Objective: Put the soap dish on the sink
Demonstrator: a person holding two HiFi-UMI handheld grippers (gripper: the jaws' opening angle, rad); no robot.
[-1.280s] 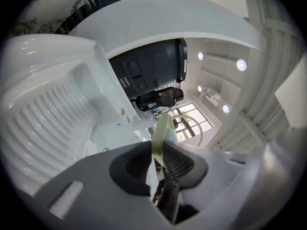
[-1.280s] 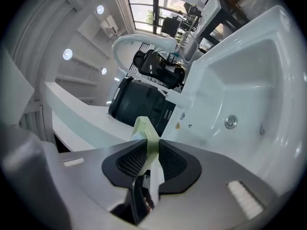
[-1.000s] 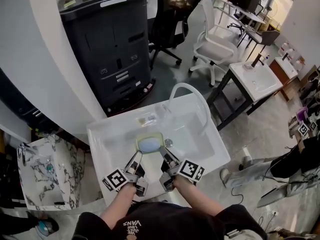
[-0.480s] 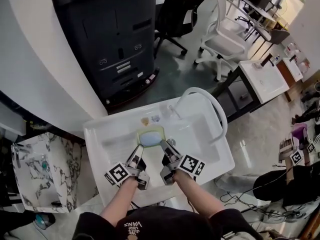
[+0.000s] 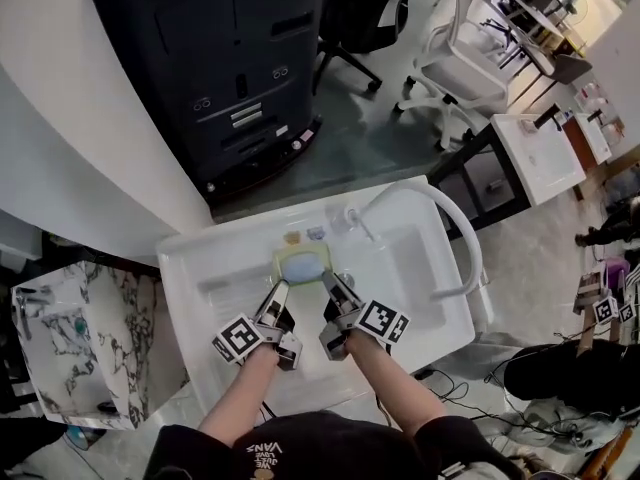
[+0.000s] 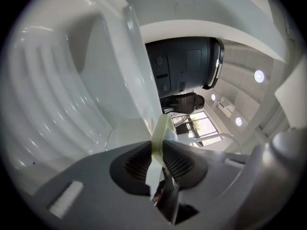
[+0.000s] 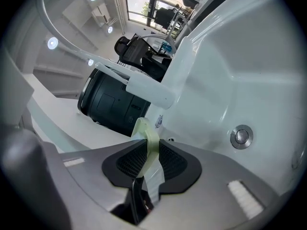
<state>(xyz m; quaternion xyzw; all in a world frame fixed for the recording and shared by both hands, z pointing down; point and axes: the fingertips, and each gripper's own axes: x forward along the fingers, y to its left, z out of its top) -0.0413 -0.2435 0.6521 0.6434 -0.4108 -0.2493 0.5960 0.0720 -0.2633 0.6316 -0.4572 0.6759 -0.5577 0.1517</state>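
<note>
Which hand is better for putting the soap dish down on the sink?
Neither alone: the left hand-held gripper and right hand-held gripper each clamp one side of the soap dish, so probably both lower it together.

The soap dish, carried by the left gripper and the right gripper, has gone forward over the sink; before it hung above the middle of the basin (beside the drain); now it is near the back ledge, close to two small coloured marks; both grippers advanced with it.
</note>
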